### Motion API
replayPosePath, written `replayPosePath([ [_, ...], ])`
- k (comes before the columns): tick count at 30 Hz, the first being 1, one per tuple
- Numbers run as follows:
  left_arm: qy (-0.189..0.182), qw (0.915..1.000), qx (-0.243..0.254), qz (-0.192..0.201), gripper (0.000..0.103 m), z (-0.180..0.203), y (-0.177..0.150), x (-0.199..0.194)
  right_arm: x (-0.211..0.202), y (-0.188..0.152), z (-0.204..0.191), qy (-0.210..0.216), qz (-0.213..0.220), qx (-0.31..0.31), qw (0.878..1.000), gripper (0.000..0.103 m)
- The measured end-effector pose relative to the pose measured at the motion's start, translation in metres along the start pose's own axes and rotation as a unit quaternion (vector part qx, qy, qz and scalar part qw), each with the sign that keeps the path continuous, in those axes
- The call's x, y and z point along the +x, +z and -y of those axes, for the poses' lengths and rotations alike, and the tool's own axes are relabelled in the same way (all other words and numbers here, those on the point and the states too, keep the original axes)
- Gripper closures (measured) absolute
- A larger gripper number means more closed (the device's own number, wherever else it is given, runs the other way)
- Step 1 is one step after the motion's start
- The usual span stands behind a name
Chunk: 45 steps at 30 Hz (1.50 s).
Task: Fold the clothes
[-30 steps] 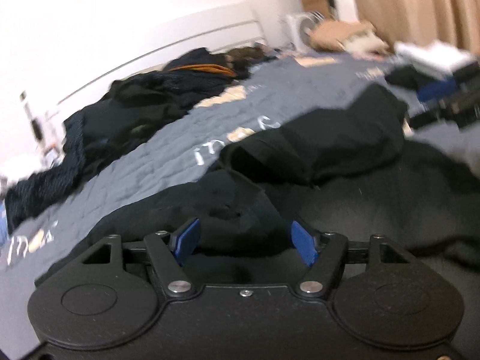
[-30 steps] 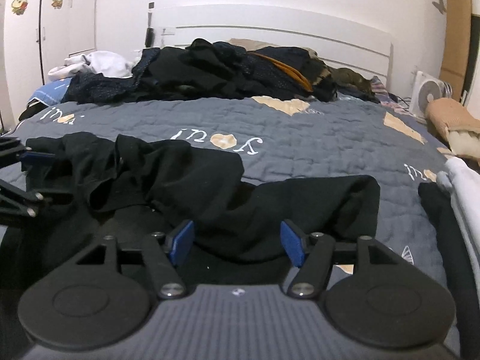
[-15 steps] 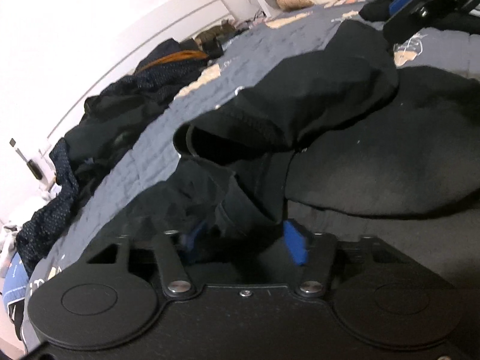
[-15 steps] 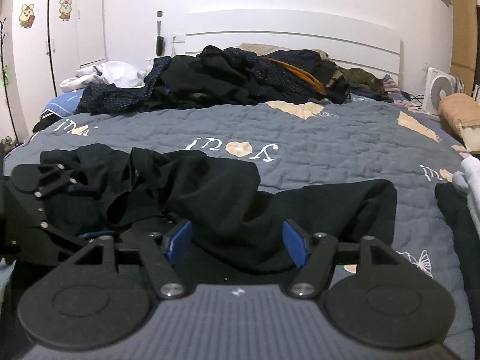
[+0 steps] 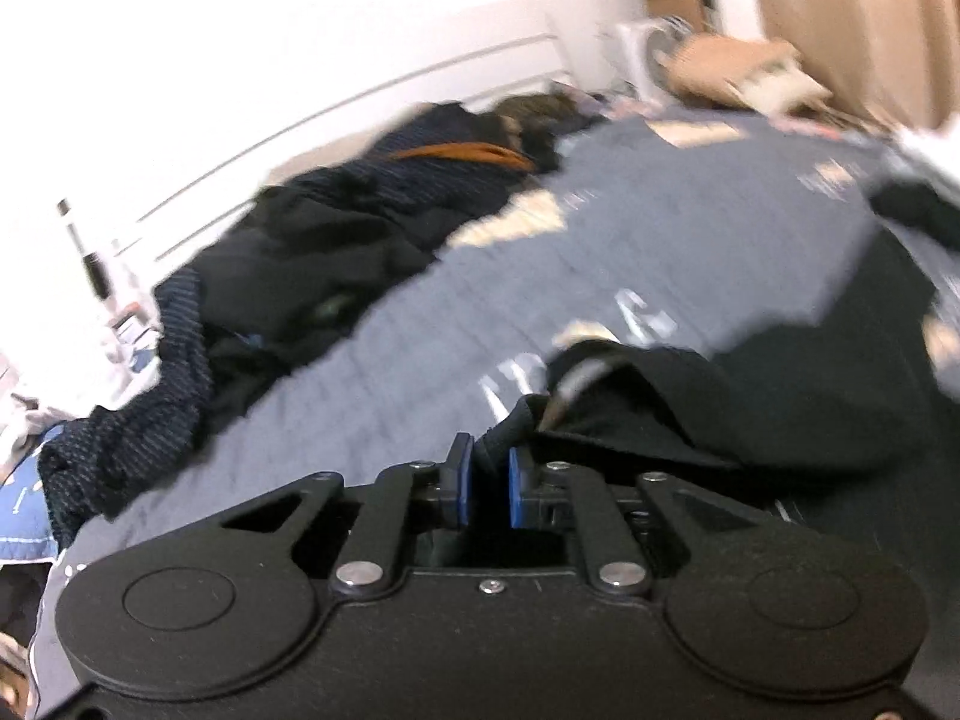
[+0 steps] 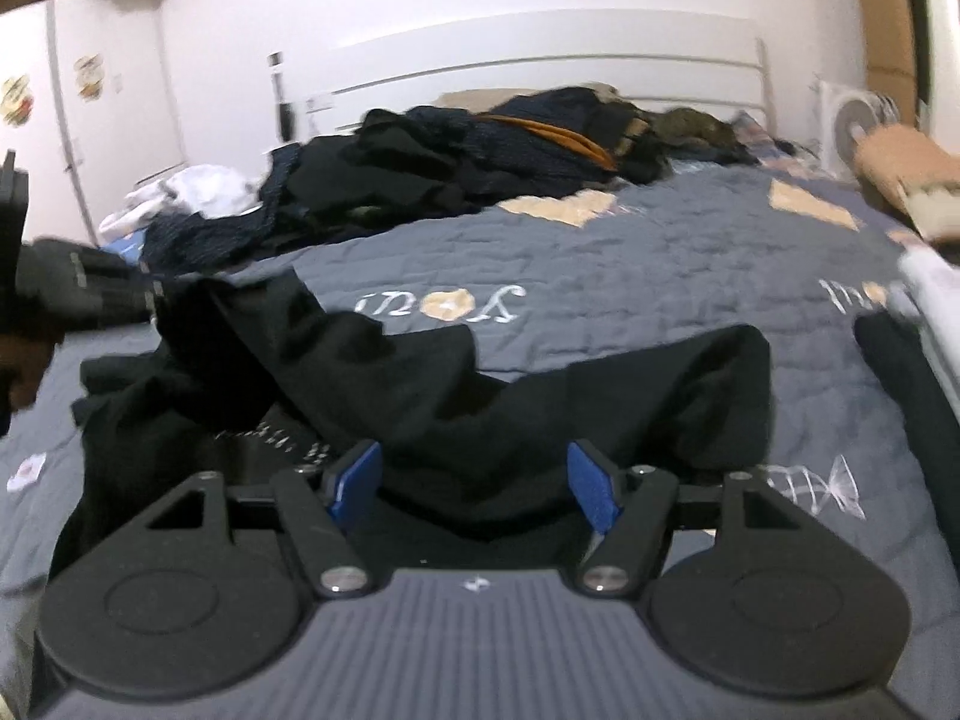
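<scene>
Bedroom, mid-chore: a black garment (image 6: 540, 396) sprawls rumpled across the near part of a grey quilted bedspread (image 6: 630, 264), one edge of it pinched between the blue pads of the left gripper (image 5: 486, 477) at the bed's left side. That gripper's jaws stand nearly together with a twist of dark cloth caught in the gap, and the fabric runs away from it to the right in a raised fold. The right gripper (image 6: 474, 483) hangs low over the garment's near edge with its jaws spread wide and nothing between them. No crease on the piece looks square or finished; by the look of it the folding of this item is in progress, with the flattening and doubling over left to do. At the far end of the bed, against the white headboard (image 6: 540, 60), a heap of dark clothes (image 6: 480, 162) lies loose and unfolded, so more work seems to remain. The left wrist view is blurred, suggesting motion.
</scene>
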<state>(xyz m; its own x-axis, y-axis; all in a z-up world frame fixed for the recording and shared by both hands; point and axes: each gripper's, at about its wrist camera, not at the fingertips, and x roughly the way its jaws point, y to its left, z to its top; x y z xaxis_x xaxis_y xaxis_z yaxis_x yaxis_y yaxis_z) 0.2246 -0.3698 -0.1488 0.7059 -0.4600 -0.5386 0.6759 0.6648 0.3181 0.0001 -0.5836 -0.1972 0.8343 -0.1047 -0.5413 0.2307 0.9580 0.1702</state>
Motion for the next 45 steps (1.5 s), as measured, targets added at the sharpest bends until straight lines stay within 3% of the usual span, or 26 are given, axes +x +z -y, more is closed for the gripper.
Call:
replayPosePath([
  [5, 0.052, 0.9959, -0.073, -0.012, 0.091, -0.027, 0.032, 0.043, 0.0, 0.003, 0.005, -0.004, 0.007, 0.011, 1.0, 0.035],
  [7, 0.069, 0.9914, -0.107, -0.029, 0.085, -0.035, 0.038, 0.06, 0.0, 0.003, 0.005, 0.001, 0.009, 0.013, 1.0, 0.035],
  [9, 0.074, 0.9847, -0.15, -0.048, 0.076, -0.041, 0.037, 0.07, -0.001, 0.003, 0.003, 0.004, 0.009, 0.013, 1.0, 0.035],
  [11, 0.061, 0.9817, -0.168, -0.066, 0.073, -0.042, 0.033, 0.071, -0.001, 0.003, 0.003, 0.006, 0.009, 0.01, 1.0, 0.035],
  [16, 0.049, 0.9818, -0.179, -0.038, 0.054, -0.036, 0.013, 0.027, -0.001, 0.006, 0.003, 0.007, 0.007, 0.013, 1.0, 0.035],
  [21, 0.008, 0.9741, -0.224, -0.027, 0.049, -0.023, -0.024, -0.036, -0.002, 0.007, 0.002, 0.013, 0.002, 0.016, 1.0, 0.034],
  [27, -0.034, 0.9565, -0.288, -0.036, 0.046, 0.006, -0.077, -0.102, -0.003, 0.0, -0.004, 0.024, -0.016, 0.027, 0.999, 0.034],
  [31, -0.042, 0.9566, -0.285, -0.045, 0.046, 0.027, -0.099, -0.13, -0.012, -0.012, -0.015, 0.029, -0.029, 0.033, 0.999, 0.034],
  [37, -0.059, 0.9469, -0.313, -0.043, 0.045, 0.043, -0.126, -0.164, -0.044, -0.03, -0.037, 0.032, -0.031, 0.015, 0.999, 0.034],
  [45, -0.08, 0.9421, -0.321, -0.053, 0.044, 0.072, -0.163, -0.197, -0.084, -0.063, -0.057, 0.023, -0.039, 0.015, 0.999, 0.034],
])
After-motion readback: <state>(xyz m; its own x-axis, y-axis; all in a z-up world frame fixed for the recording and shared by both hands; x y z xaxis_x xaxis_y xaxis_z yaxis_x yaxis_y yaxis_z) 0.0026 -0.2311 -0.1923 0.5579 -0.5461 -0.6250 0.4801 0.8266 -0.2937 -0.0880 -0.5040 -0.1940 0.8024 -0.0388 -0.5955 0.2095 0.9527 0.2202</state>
